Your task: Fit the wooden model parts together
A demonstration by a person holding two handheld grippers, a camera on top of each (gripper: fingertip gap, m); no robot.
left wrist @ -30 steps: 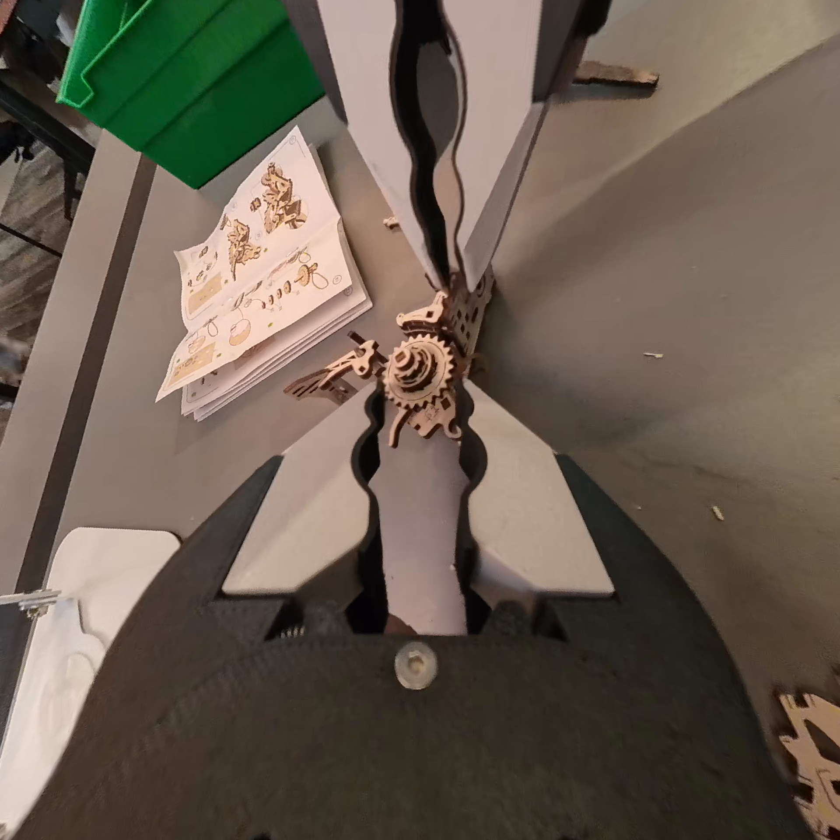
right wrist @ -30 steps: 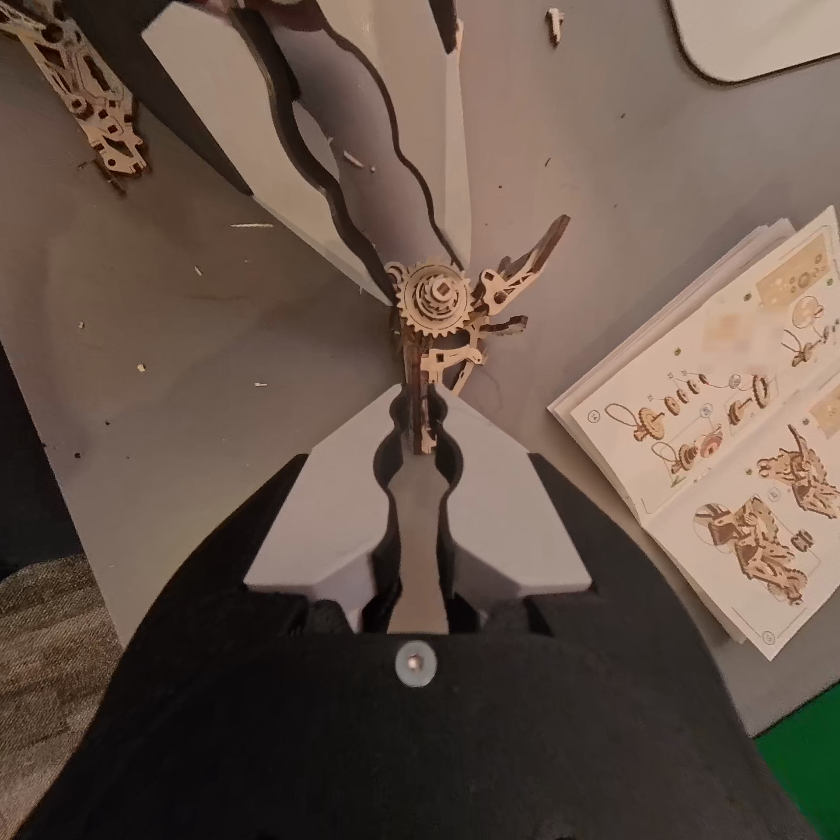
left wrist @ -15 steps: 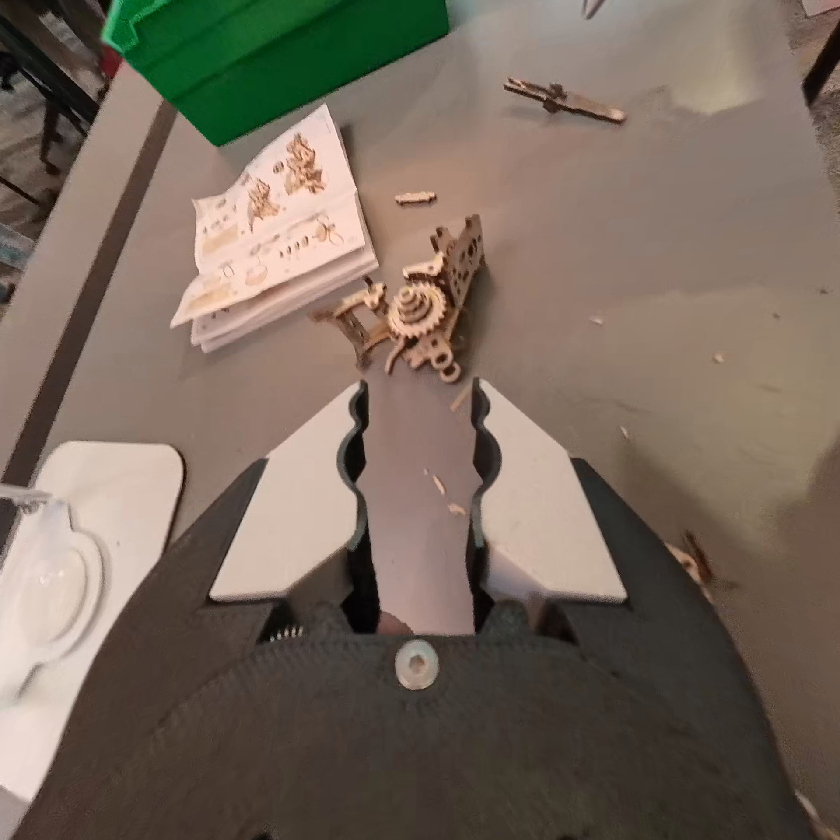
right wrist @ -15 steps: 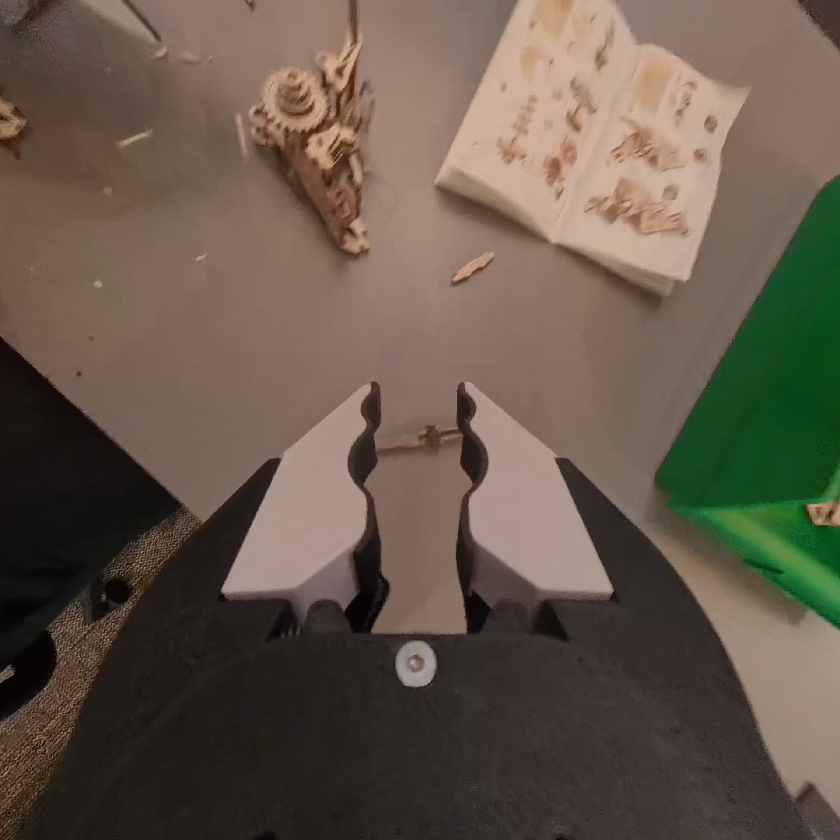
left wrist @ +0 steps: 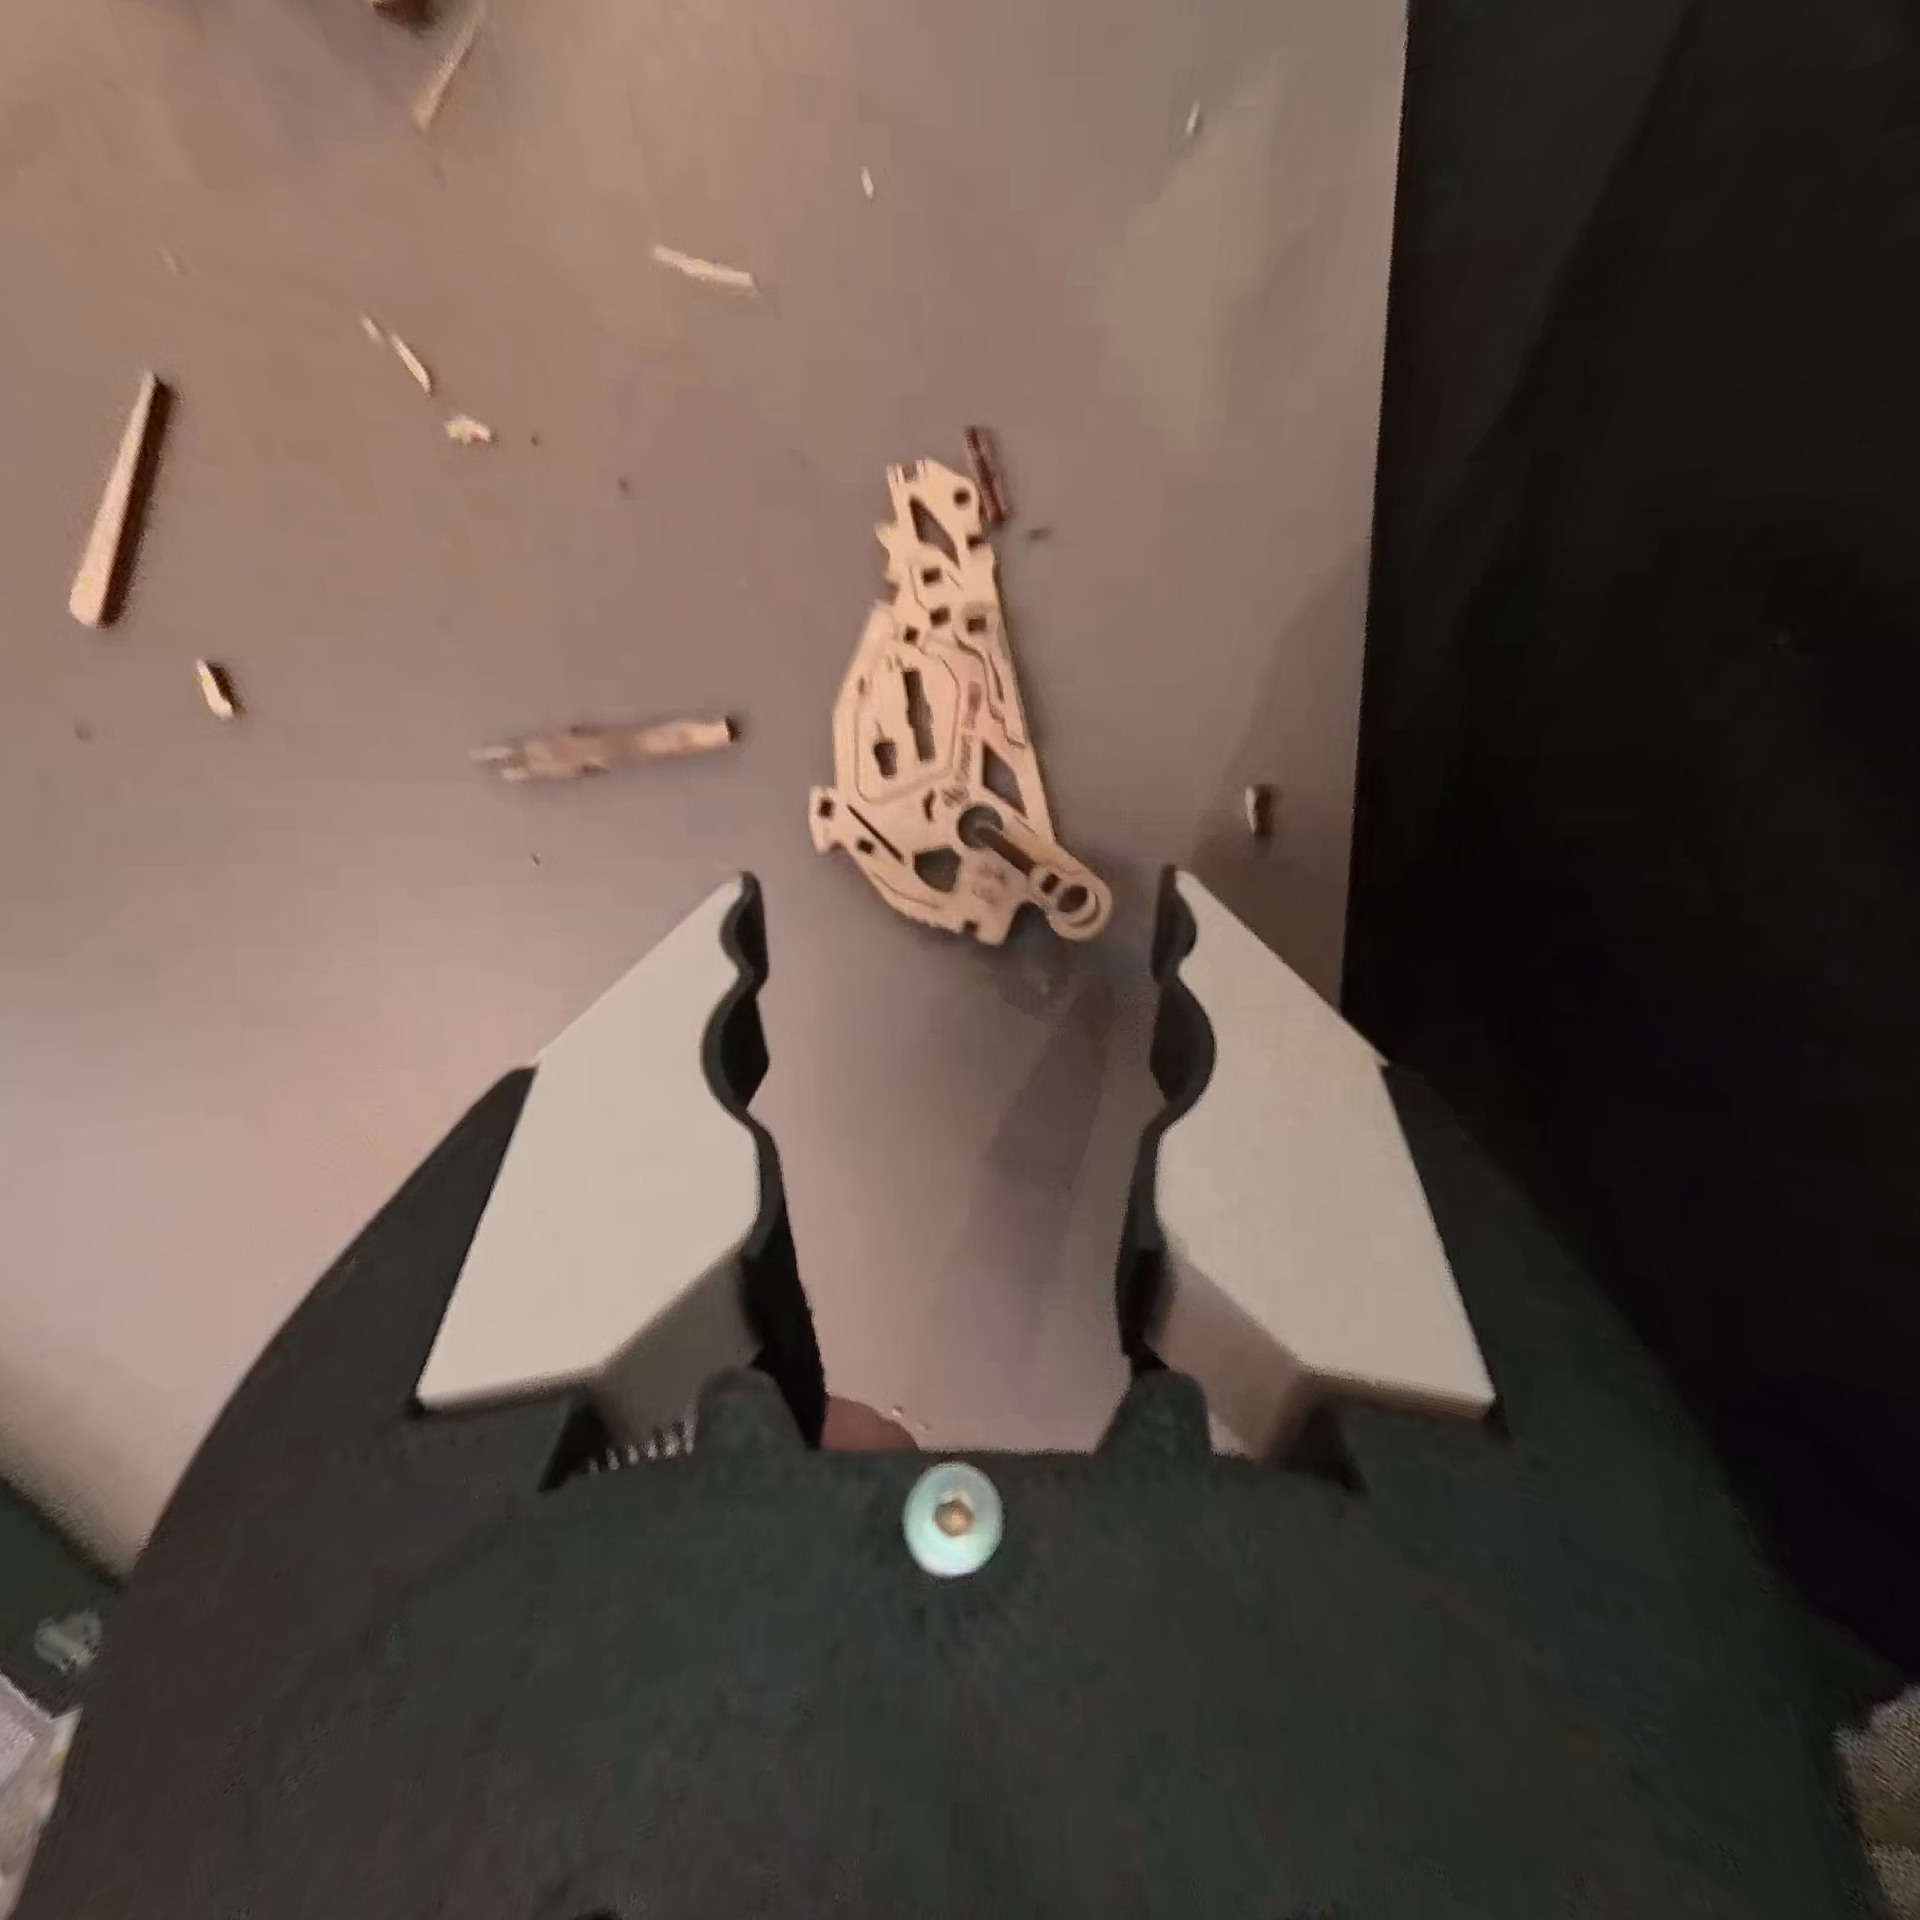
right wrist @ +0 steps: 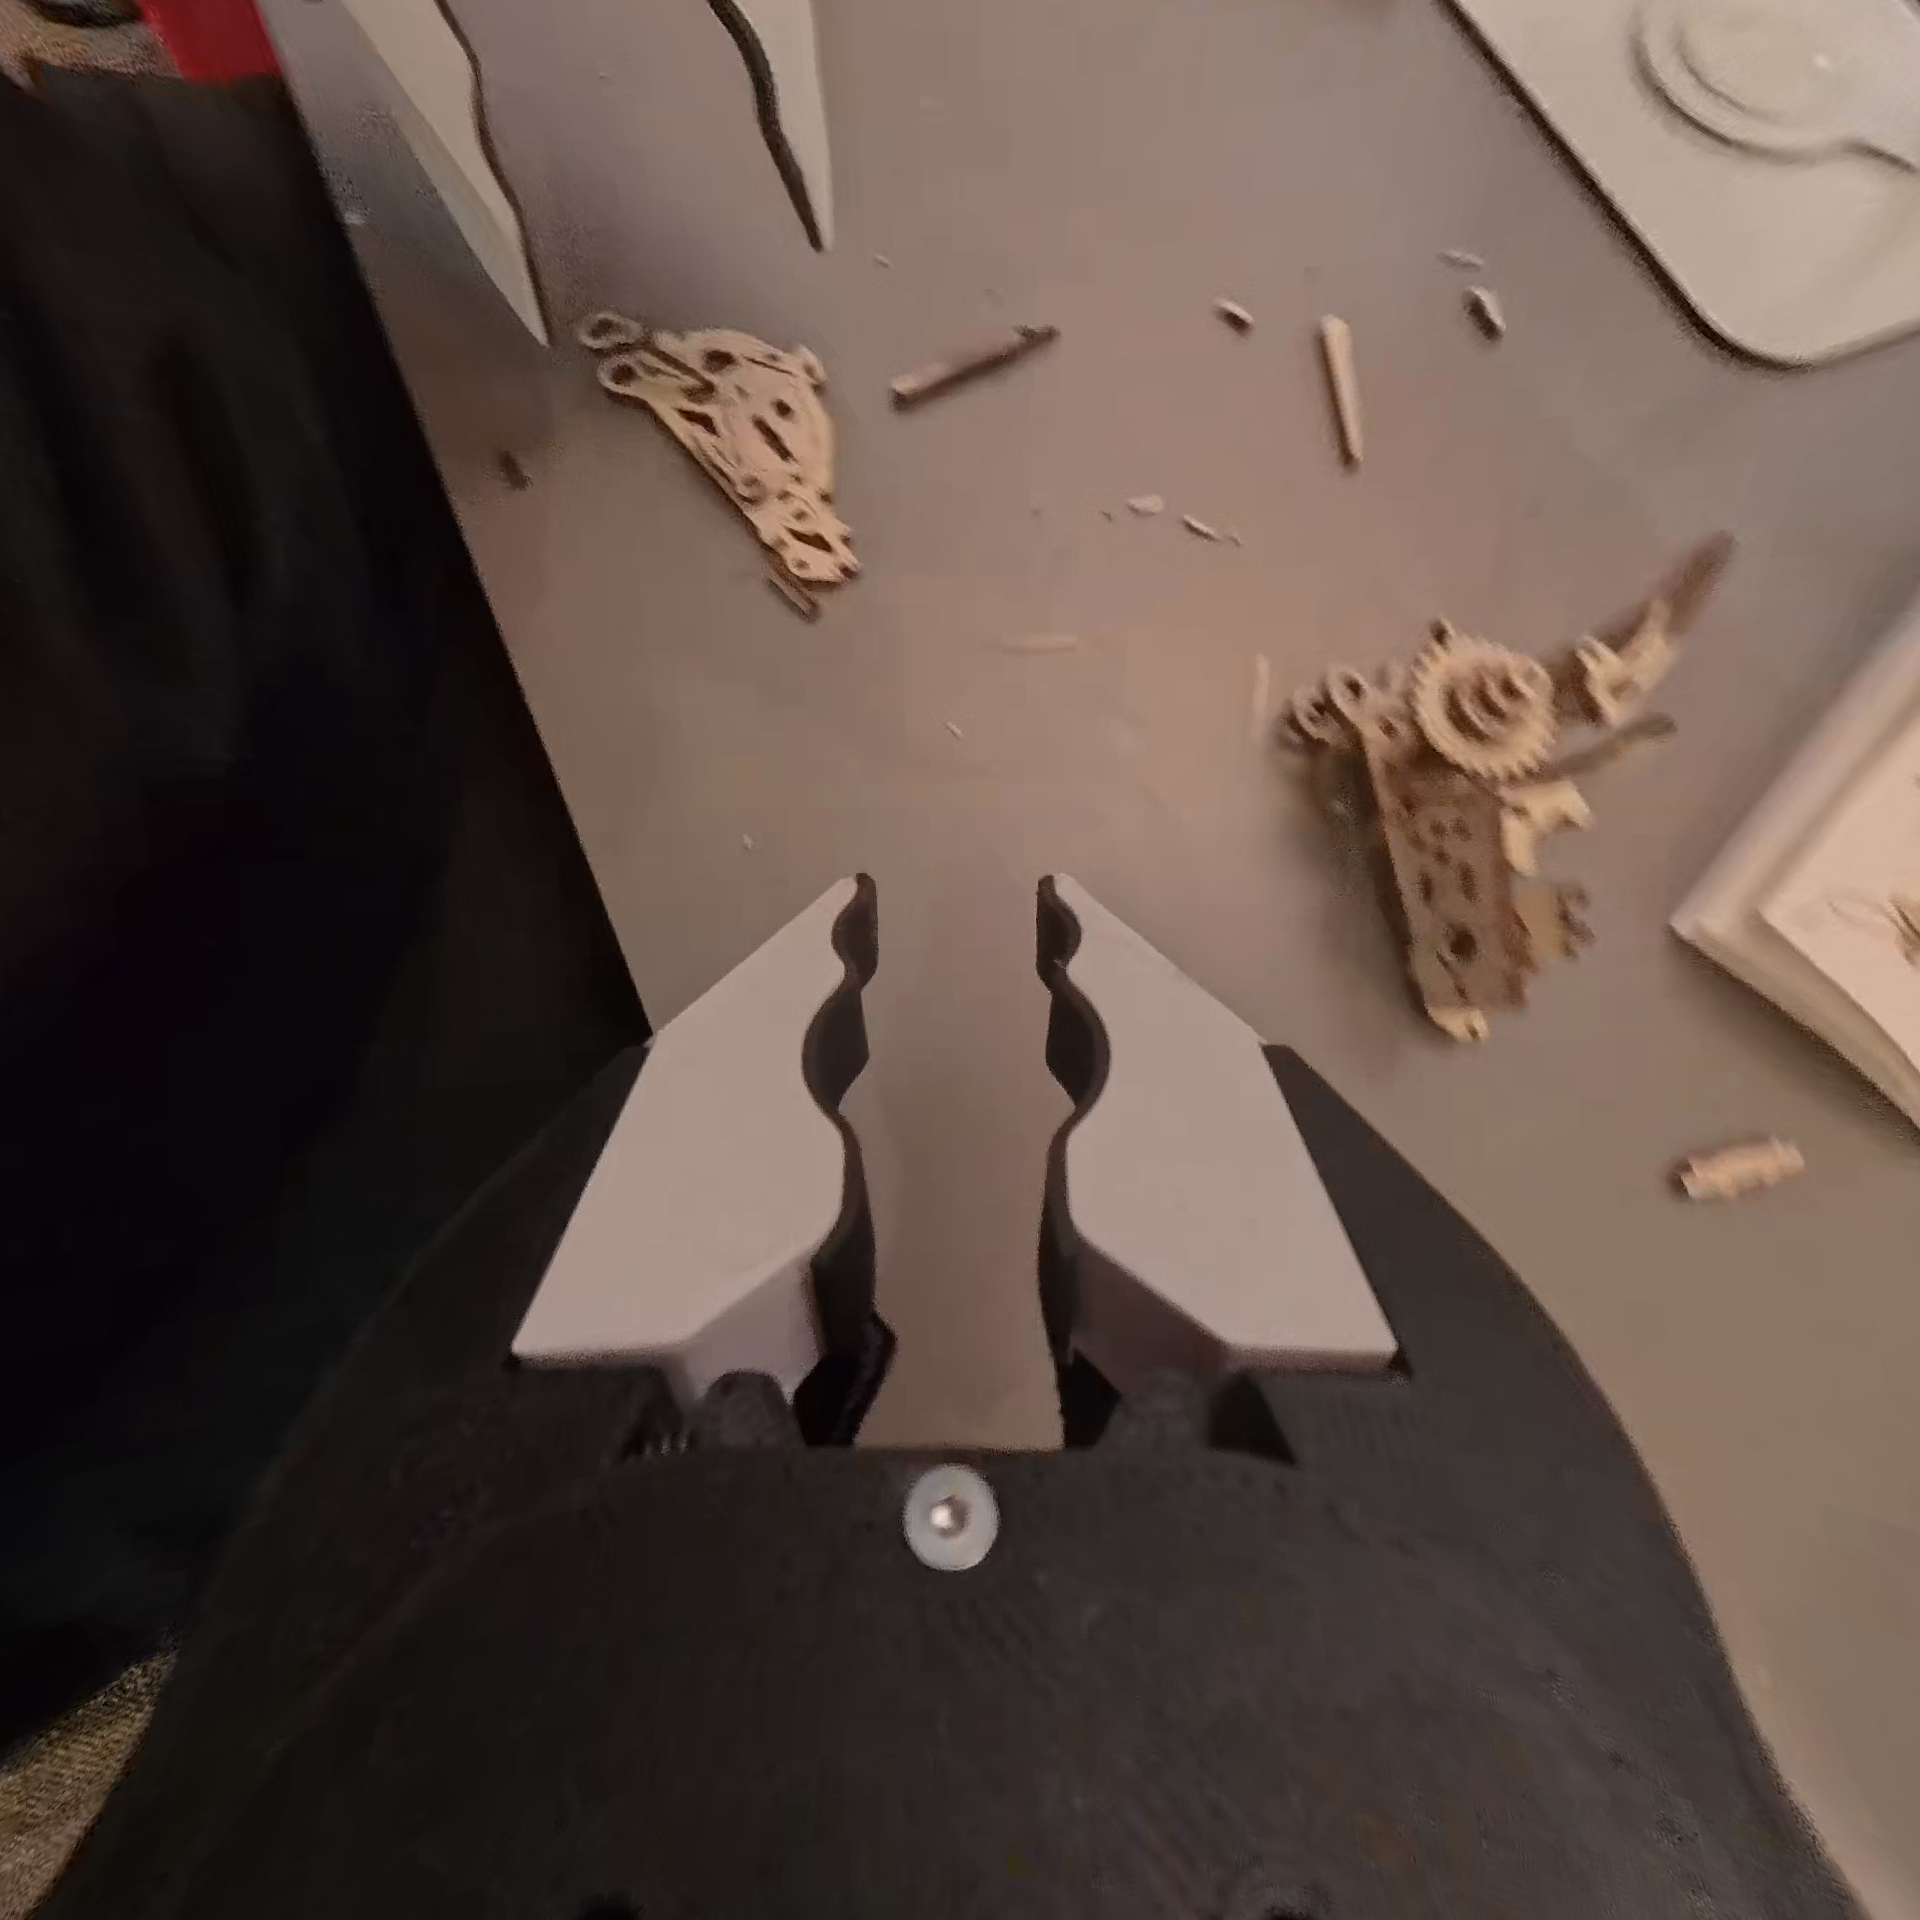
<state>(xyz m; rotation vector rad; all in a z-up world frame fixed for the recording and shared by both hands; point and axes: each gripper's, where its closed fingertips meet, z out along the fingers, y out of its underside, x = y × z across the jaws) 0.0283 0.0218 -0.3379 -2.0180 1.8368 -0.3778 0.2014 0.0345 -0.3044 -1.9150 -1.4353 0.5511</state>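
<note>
Left gripper: jaws spread wide, nothing between the pads, hanging over the grey surface close to its right edge.
Flat wooden plate: pale laser-cut piece with cut-out slots and a short dark pin through it, lying flat on the surface just ahead of the left jaws, nearer the right fingertip, touching neither pad.
Same plate in the right wrist view: lying near the surface's left edge, just beside the tips of the other gripper's fingers at the top of the view.
Right gripper: jaws partly apart, narrower than the left, bare surface showing between the pads, nothing gripped.
Geared assembly: wooden sub-model with a toothed wheel on top and a perforated plate below, lying on the surface ahead and to the right of the right jaws, well apart from them.
Loose bits: a wooden stick, a tapered sliver and a short ribbed peg, scattered with small chips across the surface.
Booklet: open white pages at the right edge, just beside the geared assembly.
White tray: upper right corner of the right wrist view.
</note>
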